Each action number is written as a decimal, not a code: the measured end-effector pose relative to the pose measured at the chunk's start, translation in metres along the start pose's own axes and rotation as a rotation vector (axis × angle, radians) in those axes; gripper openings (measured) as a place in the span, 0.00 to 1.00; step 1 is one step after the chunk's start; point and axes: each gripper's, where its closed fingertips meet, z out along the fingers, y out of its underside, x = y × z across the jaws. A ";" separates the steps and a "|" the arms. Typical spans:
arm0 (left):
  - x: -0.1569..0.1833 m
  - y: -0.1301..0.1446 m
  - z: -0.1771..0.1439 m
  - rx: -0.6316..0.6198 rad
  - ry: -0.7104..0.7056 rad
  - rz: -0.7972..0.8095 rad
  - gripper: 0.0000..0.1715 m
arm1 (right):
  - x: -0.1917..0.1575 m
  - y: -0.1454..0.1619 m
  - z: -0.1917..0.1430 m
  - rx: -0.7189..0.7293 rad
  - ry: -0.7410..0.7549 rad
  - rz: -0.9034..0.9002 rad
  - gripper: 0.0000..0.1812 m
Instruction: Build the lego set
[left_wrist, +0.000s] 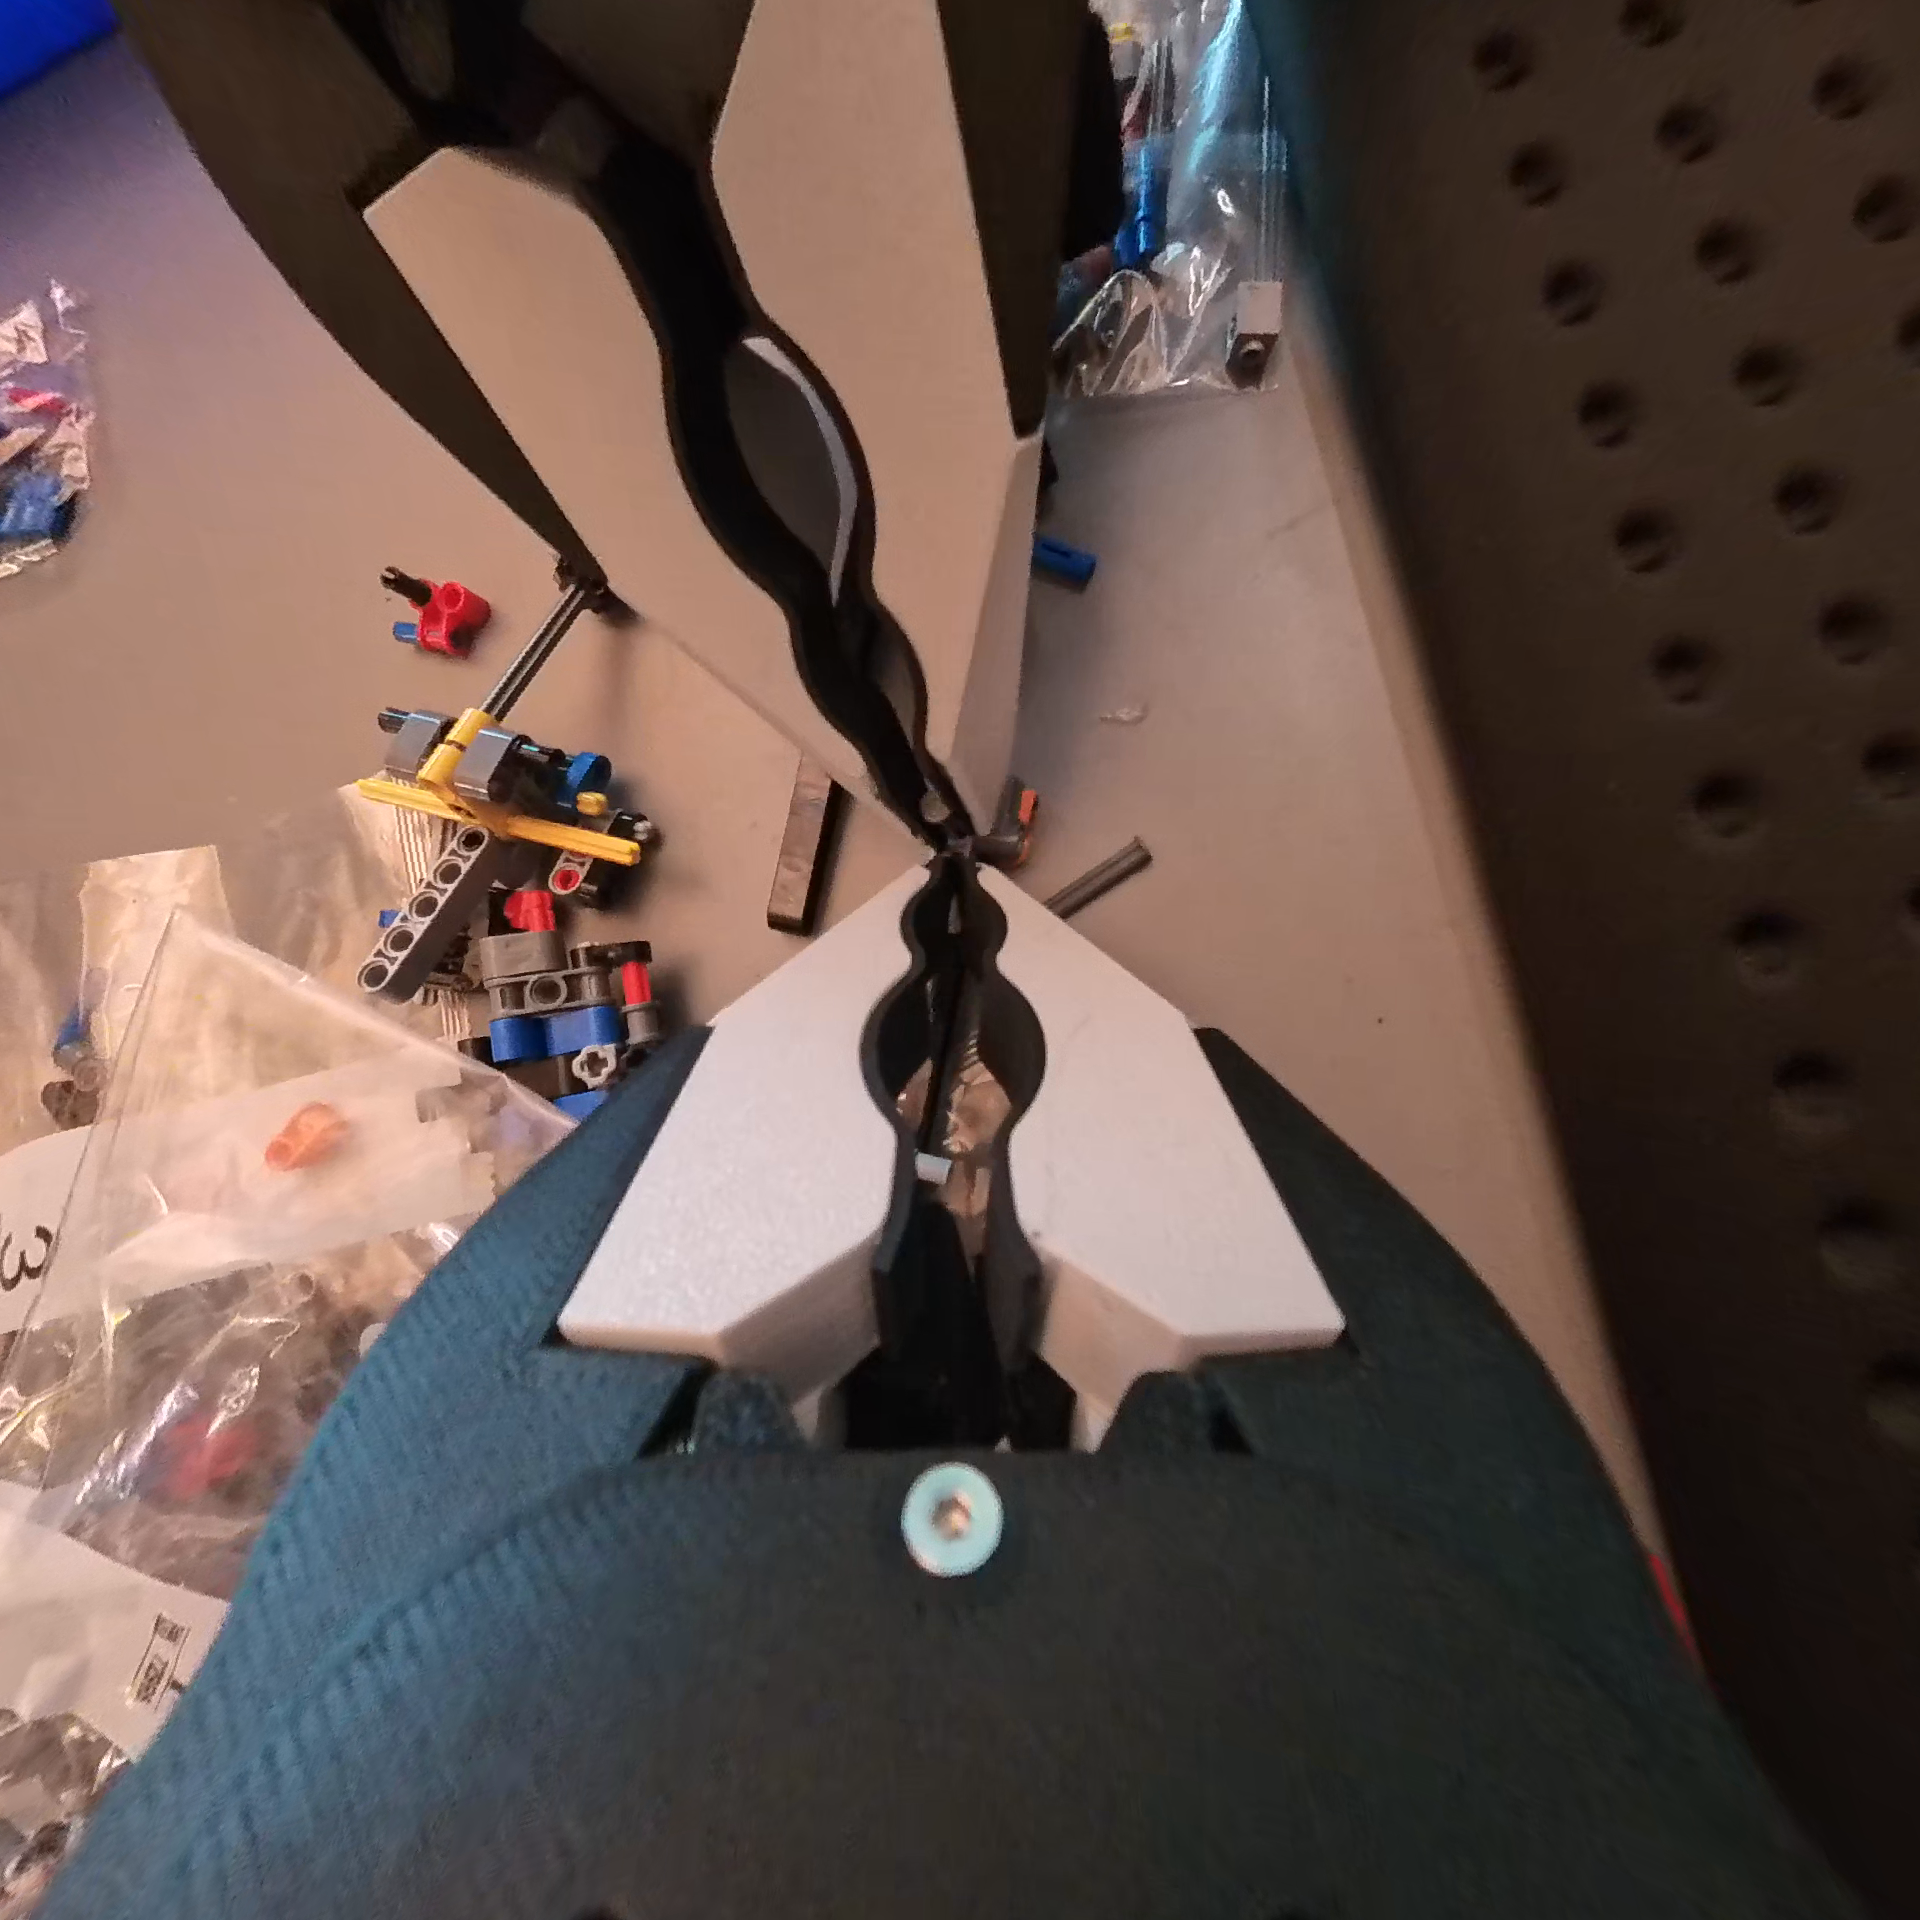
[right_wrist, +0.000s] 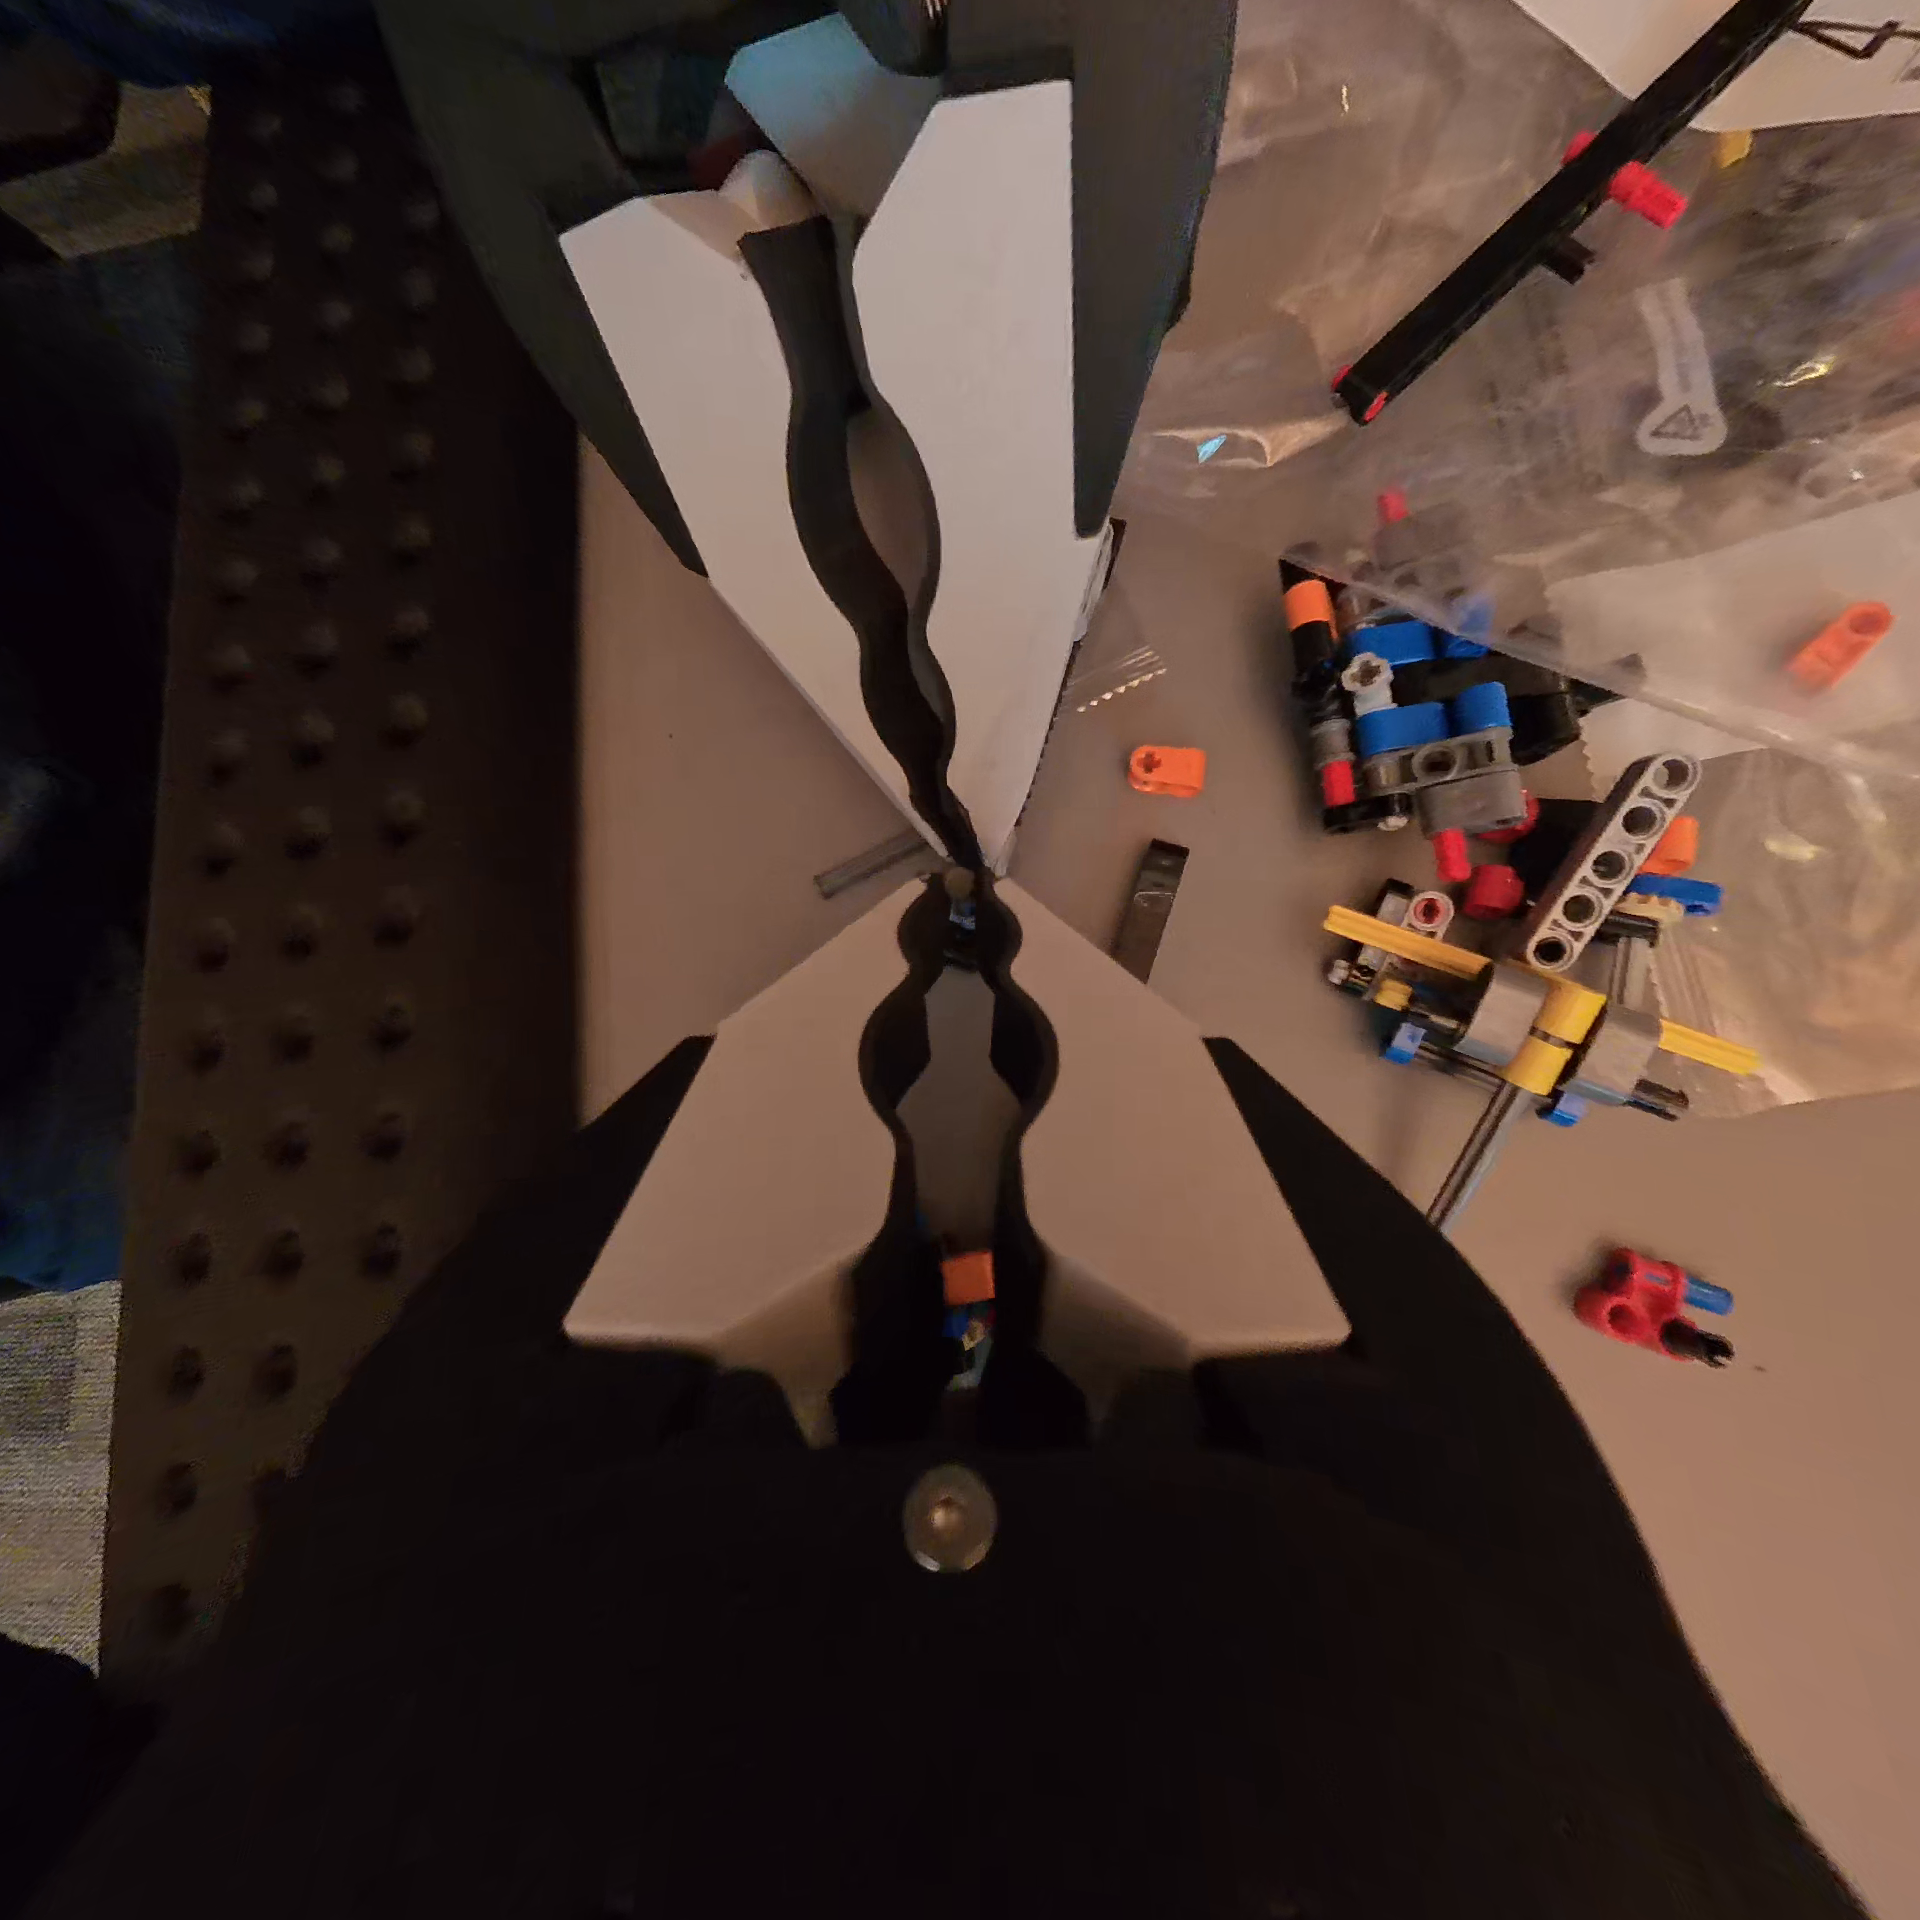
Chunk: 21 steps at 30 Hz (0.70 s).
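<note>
My left gripper (left_wrist: 951, 868) is shut on a thin black axle (left_wrist: 958, 997) that runs along the gap between its fingers. My right gripper (right_wrist: 961, 891) is shut on a small pin with a tan tip (right_wrist: 958, 883). The two grippers meet tip to tip just above the grey table. The right gripper comes in from the top of the left wrist view (left_wrist: 935, 816), and the left gripper from the top of the right wrist view (right_wrist: 961, 847). A yellow, grey and blue assembly (left_wrist: 499, 790) (right_wrist: 1527, 1018) and a blue, grey and black assembly (left_wrist: 566, 1008) (right_wrist: 1423, 727) lie on the table beside them.
Loose parts lie near the tips: a flat black piece (left_wrist: 805, 842) (right_wrist: 1148, 909), a dark axle (left_wrist: 1096, 873), an orange connector (right_wrist: 1166, 771) and a red connector with pins (left_wrist: 447, 613) (right_wrist: 1636, 1299). Clear bags of parts (left_wrist: 208, 1195) (right_wrist: 1558, 364) and a long black beam (right_wrist: 1538, 208) lie beyond. A dark perforated panel (left_wrist: 1662, 727) (right_wrist: 312, 727) borders the table. The grippers are tip to tip, or close to it. From the left gripper's tips to the orange connector (right_wrist: 1166, 771) is close to 4 centimetres.
</note>
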 end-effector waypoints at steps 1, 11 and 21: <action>0.000 0.000 0.000 0.001 0.002 -0.009 0.01 | 0.001 0.000 0.000 -0.003 0.008 -0.007 0.01; 0.000 0.002 0.000 -0.008 -0.011 0.003 0.01 | -0.003 -0.048 -0.043 0.331 -0.028 0.003 0.00; 0.007 0.000 -0.003 0.028 0.075 -0.031 0.01 | 0.007 0.006 -0.015 0.051 -0.002 0.066 0.06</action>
